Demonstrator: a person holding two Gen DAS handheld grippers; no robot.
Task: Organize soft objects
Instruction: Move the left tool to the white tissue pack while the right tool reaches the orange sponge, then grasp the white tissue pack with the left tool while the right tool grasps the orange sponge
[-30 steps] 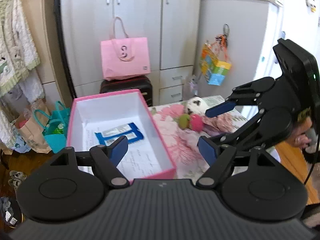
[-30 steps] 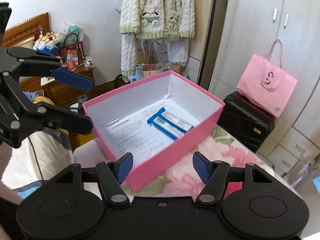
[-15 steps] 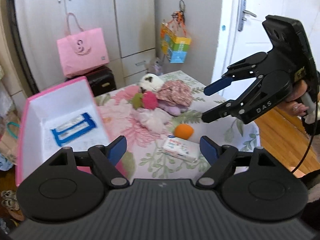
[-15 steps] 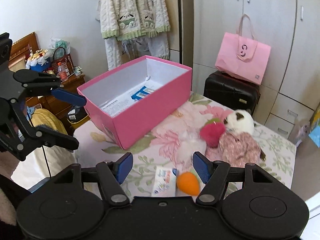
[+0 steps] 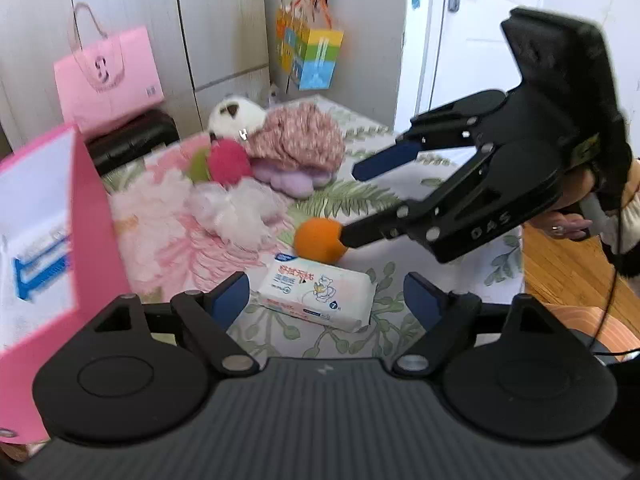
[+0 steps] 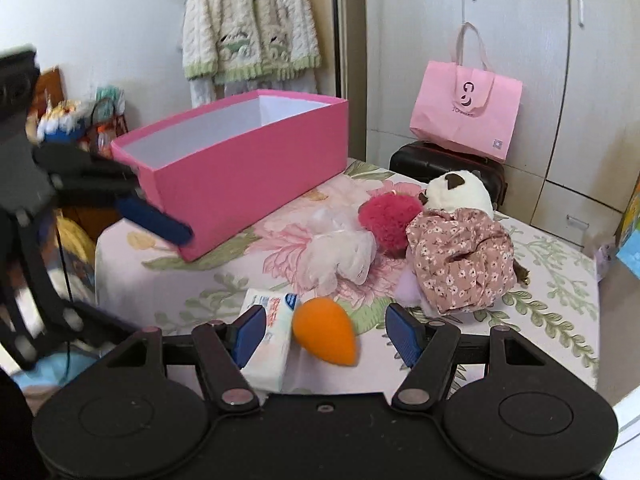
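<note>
we've got both tongs wide, left tongs point(image 5: 326, 300) just opened over the tissue pack point(image 5: 316, 296), right tongs point(image 6: 326, 334) framing the orange sponge point(image 6: 324, 330).

Both tools lowered toward table, left tool point(image 5: 326, 300) widening over wipes pack point(image 5: 316, 296), nothing gripped

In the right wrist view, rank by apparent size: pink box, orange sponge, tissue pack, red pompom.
1. pink box
2. red pompom
3. tissue pack and orange sponge: look alike, and the pack is partly hidden by a finger, so unranked.
</note>
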